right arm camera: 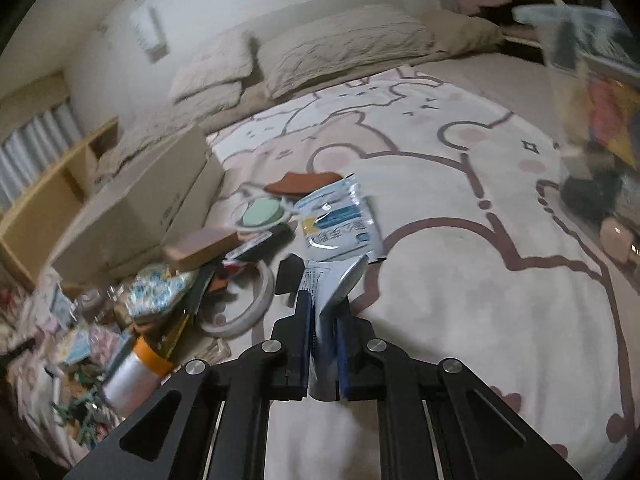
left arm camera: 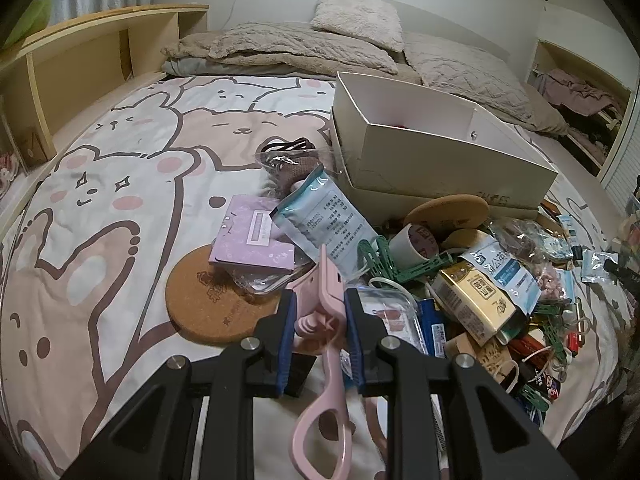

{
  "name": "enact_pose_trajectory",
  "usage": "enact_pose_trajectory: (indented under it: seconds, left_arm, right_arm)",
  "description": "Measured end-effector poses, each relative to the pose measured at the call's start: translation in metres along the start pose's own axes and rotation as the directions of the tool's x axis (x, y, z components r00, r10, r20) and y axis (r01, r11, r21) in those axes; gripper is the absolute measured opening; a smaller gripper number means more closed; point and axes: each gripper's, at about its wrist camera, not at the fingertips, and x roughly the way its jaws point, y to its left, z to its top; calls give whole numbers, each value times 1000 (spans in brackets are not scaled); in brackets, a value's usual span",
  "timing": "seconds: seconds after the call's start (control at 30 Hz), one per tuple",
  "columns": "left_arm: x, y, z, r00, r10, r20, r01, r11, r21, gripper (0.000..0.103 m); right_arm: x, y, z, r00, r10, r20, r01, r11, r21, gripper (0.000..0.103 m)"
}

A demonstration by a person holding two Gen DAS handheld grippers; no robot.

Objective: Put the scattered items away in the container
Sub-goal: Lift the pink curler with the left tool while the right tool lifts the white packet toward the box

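**Both grippers clamped on small items above the bed clutter**

Left gripper (left arm camera: 320,316), black with blue rubber pads, pinches a pink plastic eyelash curler (left arm camera: 326,344) across its hinge; the looped handles hang below the jaws. Right gripper (right arm camera: 323,312), of the same build, is pressed together on a thin, glossy blue-and-white sachet (right arm camera: 332,280) that stands up crumpled from the pads.

The container, an open white cardboard box (left arm camera: 432,160) with straight walls, sits on the cartoon-bear bedsheet (left arm camera: 100,200), just beyond the heap. Around it lie a round cork coaster (left arm camera: 216,300), a flat lilac card packet (left arm camera: 252,240), a foil pouch with printed text (left arm camera: 328,224), green plastic clips (left arm camera: 384,260) and a gold carton (left arm camera: 476,300). In the right wrist view a ring of tape (right arm camera: 244,304) and a second blue-and-white sachet (right arm camera: 340,220) rest flat on the sheet. Fluffy beige pillows (left arm camera: 360,16) are piled at the headboard.
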Motion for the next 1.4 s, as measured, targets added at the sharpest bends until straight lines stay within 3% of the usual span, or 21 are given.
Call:
enact_pose_trajectory:
  seconds: [0.43, 0.7, 1.4]
  left_arm:
    - [-2, -2, -1, 1000, 7, 6, -6, 1000, -1, 24]
    - [-6, -15, -3, 1000, -14, 15, 14, 1000, 11, 24]
    - [-13, -53, -24, 998, -62, 8, 62, 998, 28, 24]
  right_arm:
    - [-20, 14, 0, 997, 60, 40, -59, 998, -9, 10]
    - [-27, 33, -7, 988, 148, 35, -148, 989, 1, 10]
    - [-28, 112, -39, 940, 337, -58, -341, 935, -95, 10]
